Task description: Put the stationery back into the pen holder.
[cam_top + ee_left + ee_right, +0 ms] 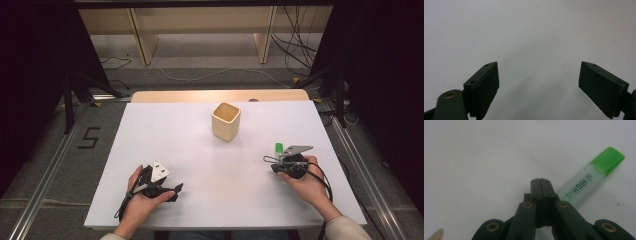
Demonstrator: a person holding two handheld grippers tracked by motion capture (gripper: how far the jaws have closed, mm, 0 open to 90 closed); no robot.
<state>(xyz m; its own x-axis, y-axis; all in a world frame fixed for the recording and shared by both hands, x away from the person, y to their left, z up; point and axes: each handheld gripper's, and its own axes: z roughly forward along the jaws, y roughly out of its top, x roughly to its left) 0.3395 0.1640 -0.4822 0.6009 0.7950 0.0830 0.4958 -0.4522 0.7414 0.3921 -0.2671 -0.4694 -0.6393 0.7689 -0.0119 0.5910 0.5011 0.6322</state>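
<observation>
Beside the closed right hand-held gripper (540, 181), a green highlighter (584, 183) reads "HIGH"; left hand-held gripper (539, 82) gapes wide.

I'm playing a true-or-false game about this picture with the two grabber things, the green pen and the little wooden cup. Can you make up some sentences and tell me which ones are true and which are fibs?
1. The left gripper has its jaws wide apart with nothing between them. True.
2. The green highlighter is standing inside the wooden cup. False: it lies on the white table, beside the right gripper.
3. The right gripper's jaws are pressed together. True.
4. The right gripper is squeezing the highlighter. False: the highlighter lies beside the closed jaws, not between them.
5. The wooden cup has been knocked over. False: it stands upright, with its opening facing up.
</observation>
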